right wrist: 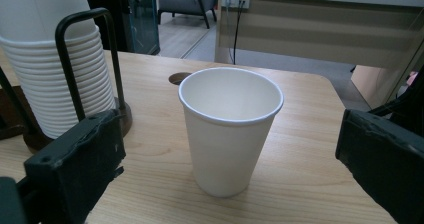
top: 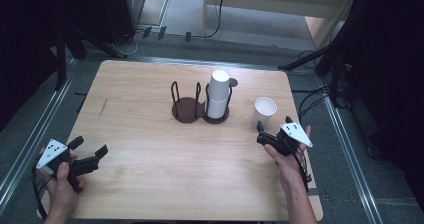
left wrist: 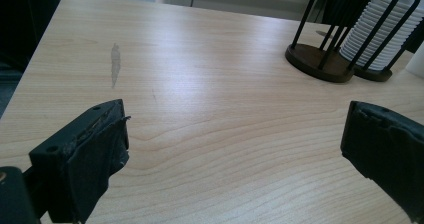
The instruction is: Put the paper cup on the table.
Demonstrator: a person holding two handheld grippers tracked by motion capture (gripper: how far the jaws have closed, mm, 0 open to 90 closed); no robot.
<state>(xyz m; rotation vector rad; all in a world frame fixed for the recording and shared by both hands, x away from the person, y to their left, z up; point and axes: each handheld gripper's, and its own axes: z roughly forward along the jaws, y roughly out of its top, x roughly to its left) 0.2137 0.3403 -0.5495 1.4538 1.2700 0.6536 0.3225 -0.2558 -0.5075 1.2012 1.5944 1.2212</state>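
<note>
The right tongs (top: 274, 129) sat at the right side of the table (top: 150, 134), jaws spread wide and pointed at the single paper cup (top: 265, 110), which stood upright on the wood just beyond them. In the right gripper view that cup (right wrist: 230, 134) stood mouth up between the two black jaws, touching neither, and nothing was gripped. It was plain white, with no print, logo or lettering on the side that showed.

Over at the near left corner, the left tongs (top: 90, 151) were held low above the table, jaws wide apart as well, with bare wood between them in the left gripper view. A pale grey smear (left wrist: 115, 64) marked the tabletop farther off on that side.

In the middle of the table, toward the far edge, stood the dark wire cup holder (top: 200, 104) with two round bases side by side. Its right bay carried a stack of white cups (top: 218, 96) turned mouth down; its left bay stood bare. The lone cup stood to the right of the holder, near it but apart. The stacked rims showed as a ribbed white column (right wrist: 55, 69) behind a dark wire upright, again with no readable writing.

A small round hole (top: 233, 83) was cut in the tabletop just behind the stack.
</note>
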